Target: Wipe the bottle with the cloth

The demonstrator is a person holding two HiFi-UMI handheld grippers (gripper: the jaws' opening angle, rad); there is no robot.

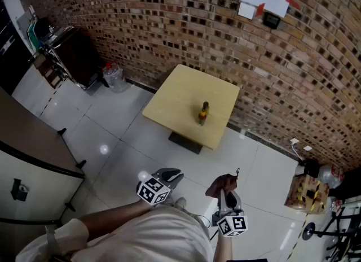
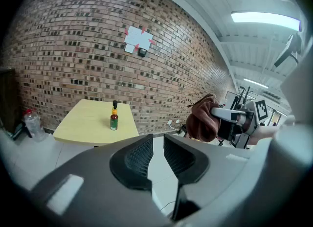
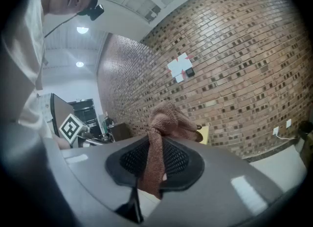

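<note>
A brick wall [image 1: 169, 18] backs the yellow tabletop [image 1: 186, 94], well ahead across bare floor [image 1: 113, 125]; I judge this the approach, with nothing blocking it, a plastic jug [image 1: 114, 77] well aside; my right hand-held gripper [image 1: 228, 197] clamps the brown cloth [image 1: 221, 186]; the left hand-held gripper [image 1: 169, 176] is slightly parted, empty; next I must reach the bottle [image 1: 203, 113], upright on that tabletop.
</note>
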